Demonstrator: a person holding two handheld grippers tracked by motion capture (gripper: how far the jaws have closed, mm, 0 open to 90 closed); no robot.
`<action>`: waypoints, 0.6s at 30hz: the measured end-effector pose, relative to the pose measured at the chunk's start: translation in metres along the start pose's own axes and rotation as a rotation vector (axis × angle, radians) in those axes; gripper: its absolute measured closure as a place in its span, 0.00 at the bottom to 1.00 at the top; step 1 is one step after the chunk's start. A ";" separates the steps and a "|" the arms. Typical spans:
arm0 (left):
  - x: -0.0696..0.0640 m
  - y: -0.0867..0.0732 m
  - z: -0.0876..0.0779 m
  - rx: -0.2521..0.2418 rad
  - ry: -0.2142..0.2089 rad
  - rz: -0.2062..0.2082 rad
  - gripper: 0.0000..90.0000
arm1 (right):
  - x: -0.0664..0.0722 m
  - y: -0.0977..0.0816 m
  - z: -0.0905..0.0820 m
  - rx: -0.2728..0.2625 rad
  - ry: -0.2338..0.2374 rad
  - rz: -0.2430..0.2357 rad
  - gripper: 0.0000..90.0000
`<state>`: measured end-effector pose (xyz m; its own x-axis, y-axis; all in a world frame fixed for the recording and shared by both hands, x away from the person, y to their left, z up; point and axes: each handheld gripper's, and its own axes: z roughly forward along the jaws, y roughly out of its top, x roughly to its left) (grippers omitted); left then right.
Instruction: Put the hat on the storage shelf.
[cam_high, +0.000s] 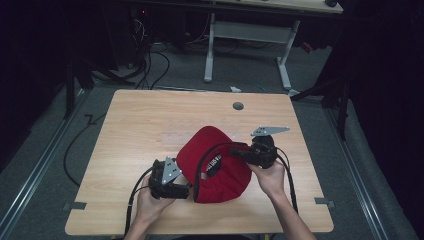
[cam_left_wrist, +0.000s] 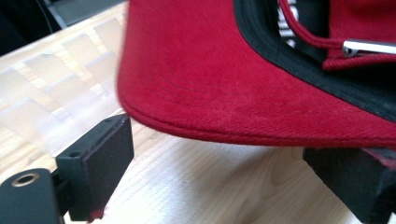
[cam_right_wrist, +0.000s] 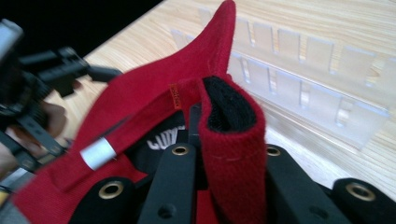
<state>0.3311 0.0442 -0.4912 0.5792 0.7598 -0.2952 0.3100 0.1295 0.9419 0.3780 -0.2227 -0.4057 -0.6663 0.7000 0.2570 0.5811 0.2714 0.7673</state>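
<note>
Meanwhile, I had my right gripper (cam_high: 235, 151) clamped on the red cap (cam_high: 220, 165)'s back strap (cam_right_wrist: 231, 154) above the table (cam_high: 140, 130), while the left gripper (cam_high: 186, 191)'s jaws stood open astride the brim (cam_left_wrist: 224, 88) at its near-left side.

A light wooden table (cam_high: 140, 130) with a pale grain carries my work. A red cotton cap with a black inner band (cam_high: 212, 150) rests on it between my two grippers, and a clear slotted plastic rack (cam_right_wrist: 299, 84) lies flat just beyond my right gripper.
</note>
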 end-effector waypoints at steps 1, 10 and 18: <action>0.000 0.000 0.000 0.000 0.000 0.000 0.10 | 0.001 -0.001 0.001 0.008 -0.013 -0.007 0.93; -0.006 0.007 -0.005 -0.013 -0.032 0.031 0.07 | 0.003 -0.002 0.005 0.054 -0.050 -0.023 0.92; -0.013 0.008 -0.004 -0.011 -0.038 0.074 0.07 | 0.005 -0.003 0.009 0.088 -0.057 -0.020 0.92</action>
<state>0.3228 0.0379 -0.4791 0.6287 0.7427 -0.2306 0.2570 0.0815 0.9630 0.3770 -0.2139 -0.4113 -0.6524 0.7293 0.2064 0.6081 0.3412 0.7168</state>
